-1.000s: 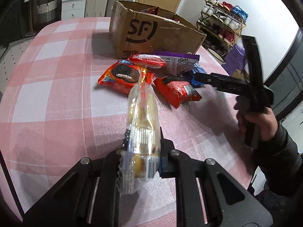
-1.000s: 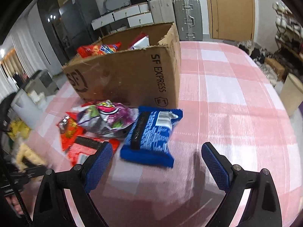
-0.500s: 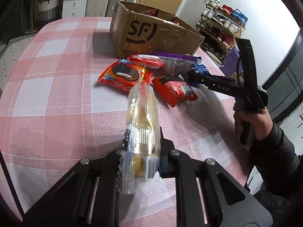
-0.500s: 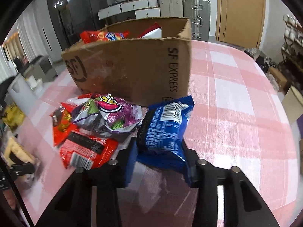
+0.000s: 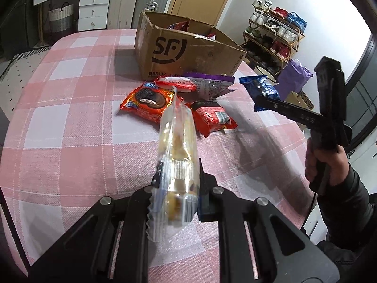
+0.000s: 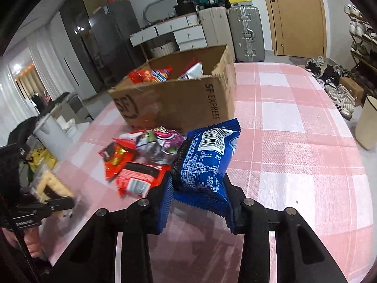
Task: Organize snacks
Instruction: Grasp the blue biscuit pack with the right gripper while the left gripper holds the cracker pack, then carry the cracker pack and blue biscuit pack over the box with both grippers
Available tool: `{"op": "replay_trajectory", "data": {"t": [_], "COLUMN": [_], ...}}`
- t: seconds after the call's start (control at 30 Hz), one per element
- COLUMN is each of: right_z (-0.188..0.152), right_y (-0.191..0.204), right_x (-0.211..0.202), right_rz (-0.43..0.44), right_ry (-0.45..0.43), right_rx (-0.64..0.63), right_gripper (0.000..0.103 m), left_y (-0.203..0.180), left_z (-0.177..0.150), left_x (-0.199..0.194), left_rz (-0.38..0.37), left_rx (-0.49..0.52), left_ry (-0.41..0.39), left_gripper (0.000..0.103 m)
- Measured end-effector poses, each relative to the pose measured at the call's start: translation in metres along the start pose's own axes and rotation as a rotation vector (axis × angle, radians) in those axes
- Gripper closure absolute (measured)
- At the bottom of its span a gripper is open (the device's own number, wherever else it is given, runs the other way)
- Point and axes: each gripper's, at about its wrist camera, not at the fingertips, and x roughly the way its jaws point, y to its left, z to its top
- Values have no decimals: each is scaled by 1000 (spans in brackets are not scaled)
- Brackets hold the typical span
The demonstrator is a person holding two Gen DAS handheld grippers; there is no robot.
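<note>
My left gripper (image 5: pixel 180 188) is shut on a clear packet of yellow biscuits (image 5: pixel 176 151), held above the pink checked table. My right gripper (image 6: pixel 199 188) is shut on a blue snack packet (image 6: pixel 203 162), lifted off the table; it also shows in the left wrist view (image 5: pixel 261 89). An open SF cardboard box (image 5: pixel 186 52) stands at the far side with several snacks inside (image 6: pixel 150 75). In front of it lie an orange cookie packet (image 5: pixel 148 101), a red packet (image 5: pixel 212 118), a purple packet (image 5: pixel 207 82) and a red-and-white packet (image 5: pixel 176 83).
The pink checked tablecloth (image 5: pixel 59 118) covers a rounded table. Suitcases (image 6: pixel 242 30) and white drawers (image 5: pixel 94 7) stand behind it. A shoe rack (image 5: pixel 275 35) is at the far right. A beige bin (image 6: pixel 367 122) stands on the floor.
My right gripper closed on the blue packet and lifted it off the table. My left gripper kept hold of the biscuit packet and shifted a little.
</note>
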Motion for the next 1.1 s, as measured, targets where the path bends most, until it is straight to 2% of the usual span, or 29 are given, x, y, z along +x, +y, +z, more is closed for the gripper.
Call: {"op": "replay_trajectory", "data": {"t": [0.3,0.53,0.87,1.1], "right_z": [-8,5,37,62], "right_y": [9,21,45,62], "right_x": [-38,-69,-101,-117], "right_rz": [22,18,63,85], "right_ry": [-47,-122,-190,-229], "right_rx": [0,-30,-80,-127], "right_gripper": [65,65,65,65], "left_y": [-8,-15,-26,-32], "left_z": [7,24,68,107], "left_x": [-8,-21,-47,-52], "left_rz": [11,33,44,48], "left_rx": [13,36,83,99], "left_ry": [-4,-27,-80,-92], "left_gripper": [92,92,92,91]}}
